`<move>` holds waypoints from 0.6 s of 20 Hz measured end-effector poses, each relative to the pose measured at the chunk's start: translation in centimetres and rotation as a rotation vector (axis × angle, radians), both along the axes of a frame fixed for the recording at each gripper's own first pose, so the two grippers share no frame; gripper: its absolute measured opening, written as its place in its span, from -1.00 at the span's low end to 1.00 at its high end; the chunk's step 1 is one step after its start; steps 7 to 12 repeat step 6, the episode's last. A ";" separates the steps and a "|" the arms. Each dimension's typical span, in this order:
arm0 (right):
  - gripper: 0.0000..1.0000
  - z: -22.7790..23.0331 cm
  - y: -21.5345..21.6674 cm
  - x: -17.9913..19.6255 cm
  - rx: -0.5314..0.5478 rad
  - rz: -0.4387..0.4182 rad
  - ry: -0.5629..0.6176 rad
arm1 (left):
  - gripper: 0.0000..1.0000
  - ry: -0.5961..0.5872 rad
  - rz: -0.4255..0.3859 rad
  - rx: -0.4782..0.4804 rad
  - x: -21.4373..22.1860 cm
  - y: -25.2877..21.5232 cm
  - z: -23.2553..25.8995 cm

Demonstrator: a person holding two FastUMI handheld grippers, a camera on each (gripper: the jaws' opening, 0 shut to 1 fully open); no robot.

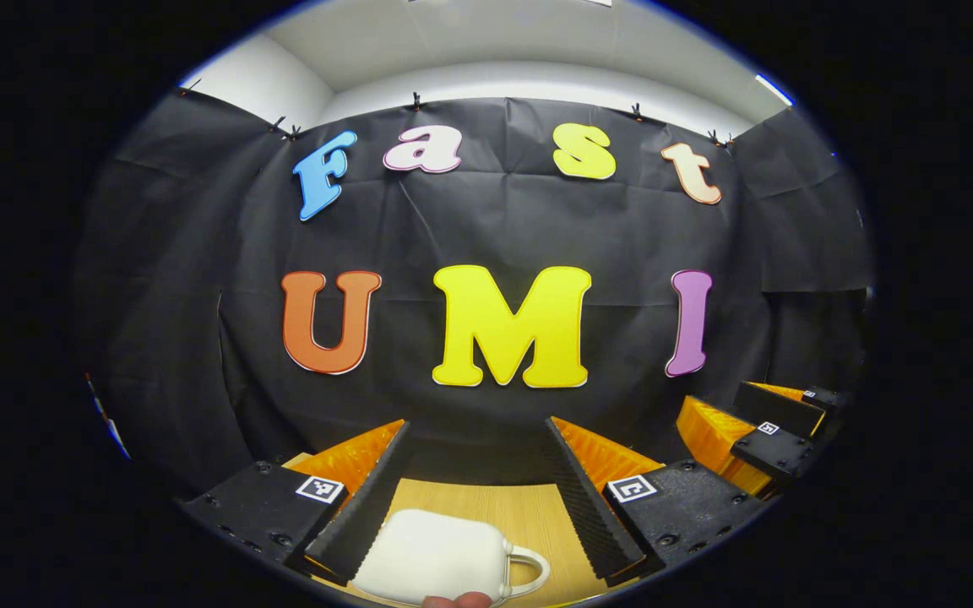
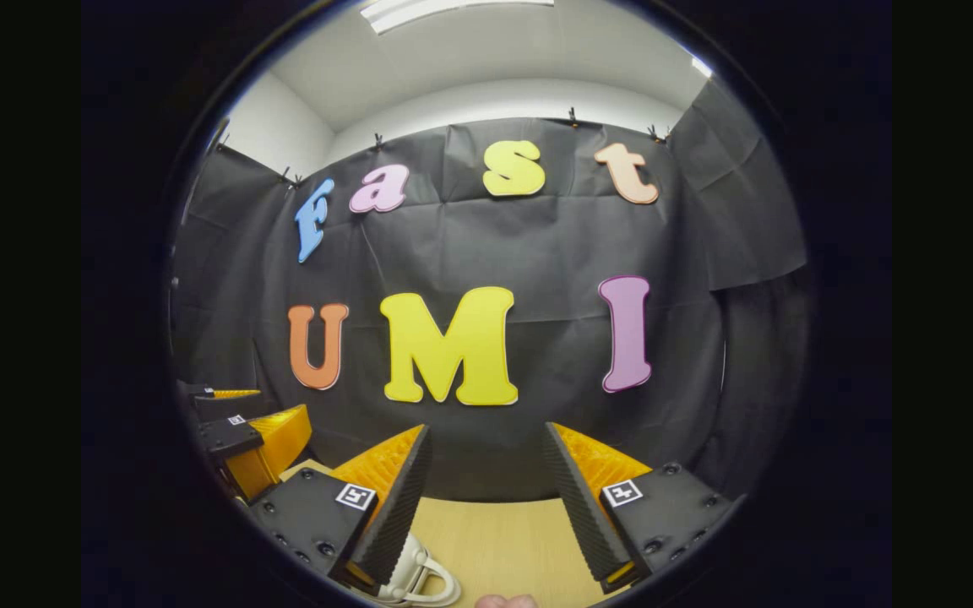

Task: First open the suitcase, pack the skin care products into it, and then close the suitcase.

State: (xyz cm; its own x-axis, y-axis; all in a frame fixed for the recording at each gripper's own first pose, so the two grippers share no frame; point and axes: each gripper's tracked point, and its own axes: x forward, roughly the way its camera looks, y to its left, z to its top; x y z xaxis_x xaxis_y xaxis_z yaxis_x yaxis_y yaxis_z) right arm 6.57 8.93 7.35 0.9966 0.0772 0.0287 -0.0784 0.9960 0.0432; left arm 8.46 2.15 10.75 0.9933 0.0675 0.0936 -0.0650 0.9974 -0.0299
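Matt white suitcase (image 1: 432,556) (smooth shell) rests on a pale wood-grain table (image 1: 529,515).

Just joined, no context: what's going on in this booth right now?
A person holds a claw in each hand above a wooden table and faces the black cloth wall. Both are open and hold nothing. The left claw hangs over a small white suitcase with a loop handle, which looks closed. The right claw has that handle at its lower left. Each claw shows at the edge of the other's view. No skin care products visible from here, so packing looks not yet begun.
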 end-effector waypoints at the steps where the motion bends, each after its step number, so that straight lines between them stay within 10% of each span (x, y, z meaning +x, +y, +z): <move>1: 0.57 0.0 0.1 0.1 -0.001 -0.001 -0.001 | 0.94 0.003 0.000 -0.001 0.0 0.0 0.0; 12: 0.58 -0.4 0.8 0.4 -0.020 0.008 0.013 | 0.95 0.017 -0.006 0.000 0.4 -0.2 -0.5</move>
